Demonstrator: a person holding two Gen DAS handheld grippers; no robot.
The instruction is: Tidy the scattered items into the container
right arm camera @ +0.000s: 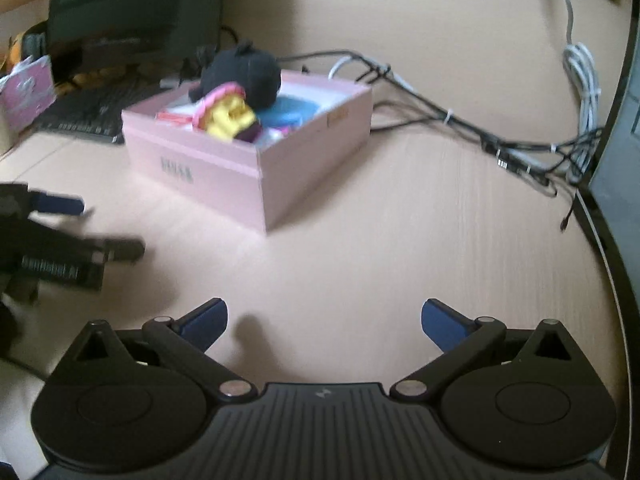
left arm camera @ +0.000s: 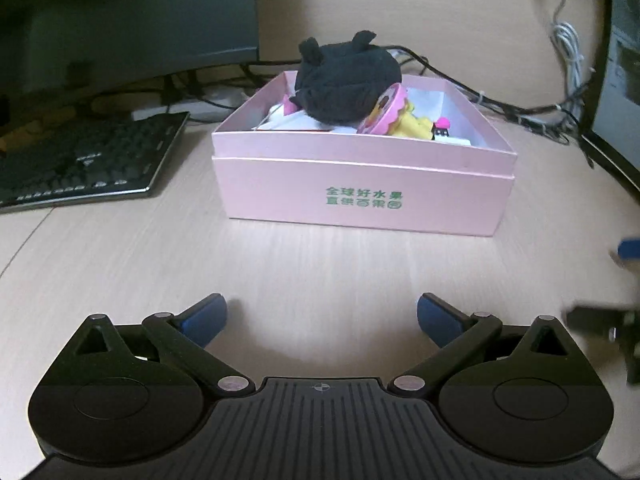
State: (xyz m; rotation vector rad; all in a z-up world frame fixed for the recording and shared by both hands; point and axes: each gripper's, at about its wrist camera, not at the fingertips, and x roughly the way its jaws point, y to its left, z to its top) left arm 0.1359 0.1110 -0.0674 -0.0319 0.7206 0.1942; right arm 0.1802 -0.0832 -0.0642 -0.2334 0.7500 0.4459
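A pink cardboard box (left arm camera: 360,192) (right arm camera: 224,168) with green print stands on the light wooden desk. Inside it lie a black plush toy (left arm camera: 346,80) (right arm camera: 244,74), a pink round item (left arm camera: 384,110), a yellow toy (right arm camera: 230,118) and a blue round piece (right arm camera: 292,110). My left gripper (left arm camera: 322,318) is open over bare desk in front of the box, nothing between its blue pads. My right gripper (right arm camera: 324,322) is open too, empty, nearer than the box's corner. The left gripper (right arm camera: 60,216) shows blurred at the left edge of the right wrist view.
A black keyboard (left arm camera: 80,160) lies left of the box, with a dark monitor (left arm camera: 128,12) behind it. Black and white cables (right arm camera: 480,136) trail across the desk behind and right of the box. A dark screen edge (right arm camera: 616,184) bounds the right side.
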